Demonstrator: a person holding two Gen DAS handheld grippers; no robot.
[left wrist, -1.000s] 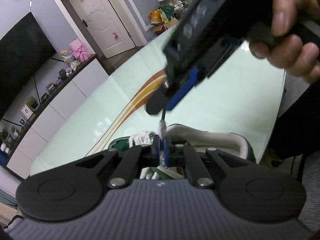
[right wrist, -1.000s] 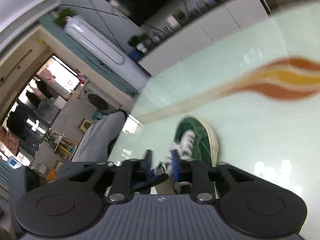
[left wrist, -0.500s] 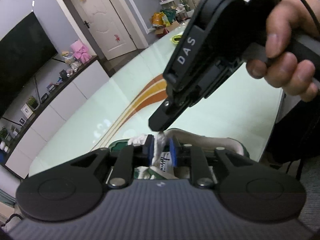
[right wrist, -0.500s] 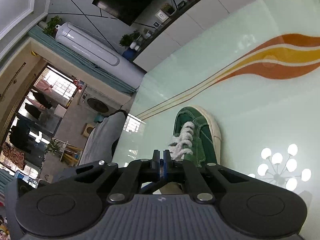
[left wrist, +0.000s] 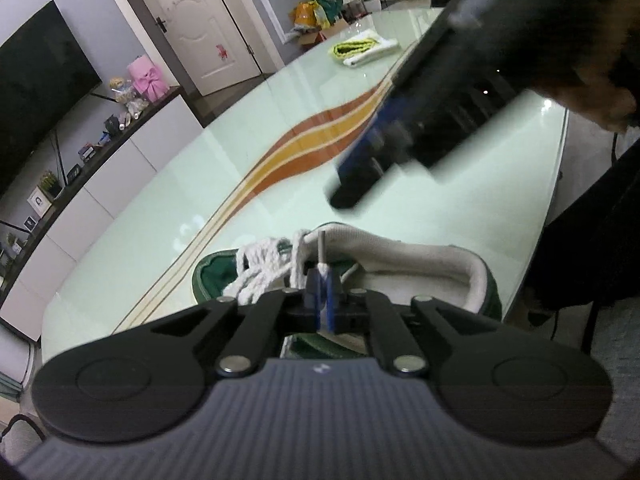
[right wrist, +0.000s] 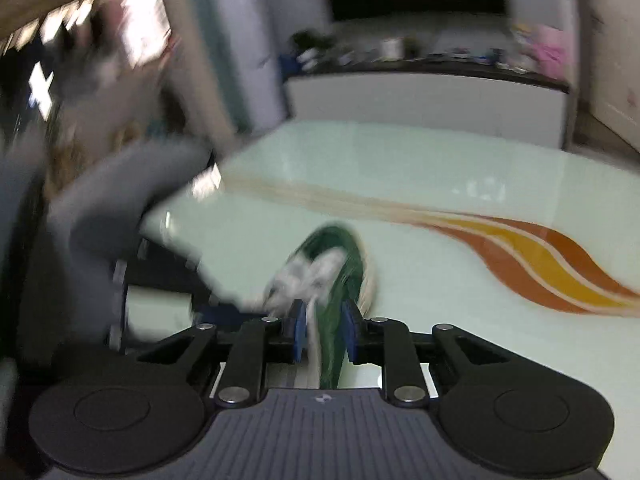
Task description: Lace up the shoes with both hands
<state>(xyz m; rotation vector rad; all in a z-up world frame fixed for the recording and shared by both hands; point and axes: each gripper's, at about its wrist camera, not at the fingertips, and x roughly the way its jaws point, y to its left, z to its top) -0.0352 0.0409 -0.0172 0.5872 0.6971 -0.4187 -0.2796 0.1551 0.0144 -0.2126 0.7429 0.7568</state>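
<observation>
Left gripper (left wrist: 322,280) pinched on lace tip; right gripper (right wrist: 323,330) open above shoe.

Green shoe (left wrist: 212,276) with white lining flat on pale green glass table (left wrist: 168,208), toe toward orange and yellow stripes (left wrist: 304,148). White lace (left wrist: 260,264) crossed over tongue, loose at top eyelets. Left fingers nearly closed, clamping lace end; grey tip (left wrist: 321,248) poking up between blue pads. Right gripper seen from left view raised over table, well apart from shoe, held by a hand (left wrist: 600,92); heavy blur. Right view also blurred: fingers parted, shoe visible through gap, nothing gripped. Folded cloth (left wrist: 362,48) at far table end.
</observation>
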